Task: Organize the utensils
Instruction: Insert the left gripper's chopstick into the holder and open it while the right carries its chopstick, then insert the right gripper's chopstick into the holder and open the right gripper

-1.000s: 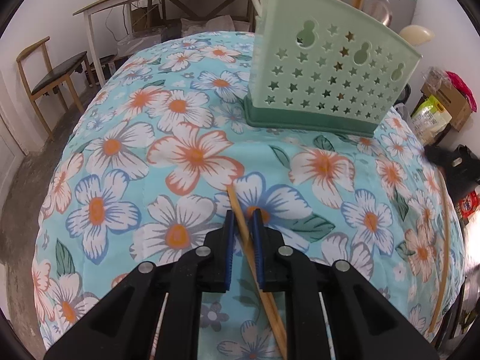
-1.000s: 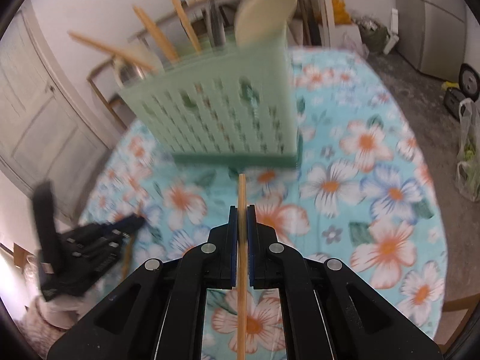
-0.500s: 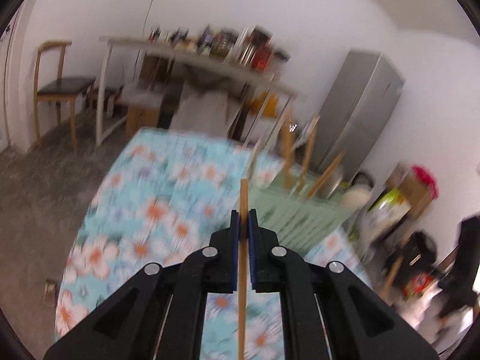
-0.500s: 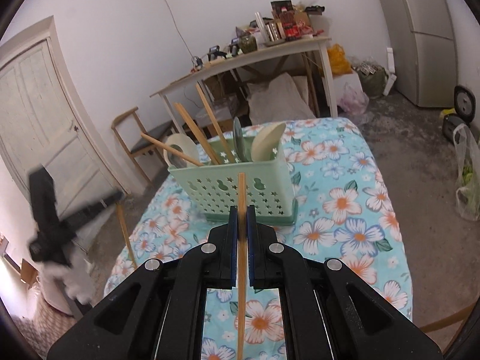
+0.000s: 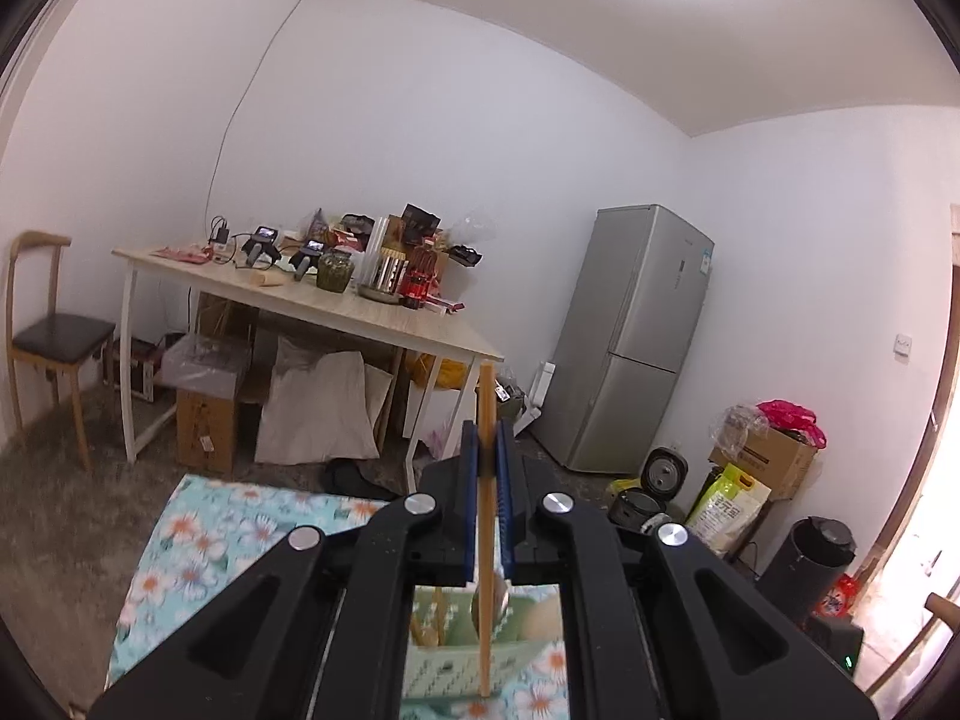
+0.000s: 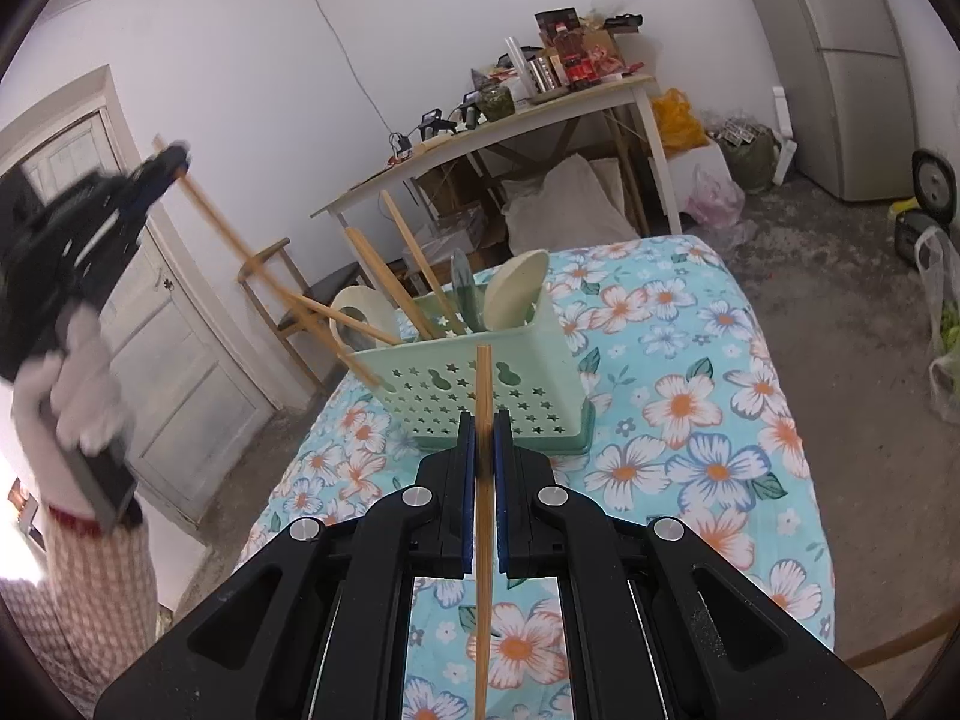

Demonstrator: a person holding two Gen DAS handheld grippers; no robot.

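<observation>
My left gripper [image 5: 487, 438] is shut on a wooden chopstick [image 5: 485, 600] and points nearly level at the room, high above the table. Under its fingers a pale green slotted utensil holder [image 5: 456, 654] shows. My right gripper [image 6: 483, 426] is shut on a second chopstick [image 6: 482, 600] and points down at the holder [image 6: 474, 384], which carries several chopsticks and spoons. The right wrist view catches the left gripper [image 6: 174, 159] up at the left in a white-gloved hand [image 6: 78, 384]. Its chopstick [image 6: 240, 240] slants down toward the holder's left corner.
The holder stands on a table under a floral cloth [image 6: 690, 408]. Behind it are a cluttered wooden table [image 5: 336, 306], a grey fridge [image 5: 636, 342], a chair [image 5: 48, 336] and a white door [image 6: 150, 324]. Bags and boxes line the floor at the right.
My left gripper closed on the chopstick lying on the cloth, lifted it high and tilted up toward the room. The right gripper drew back and up from the holder, then held still.
</observation>
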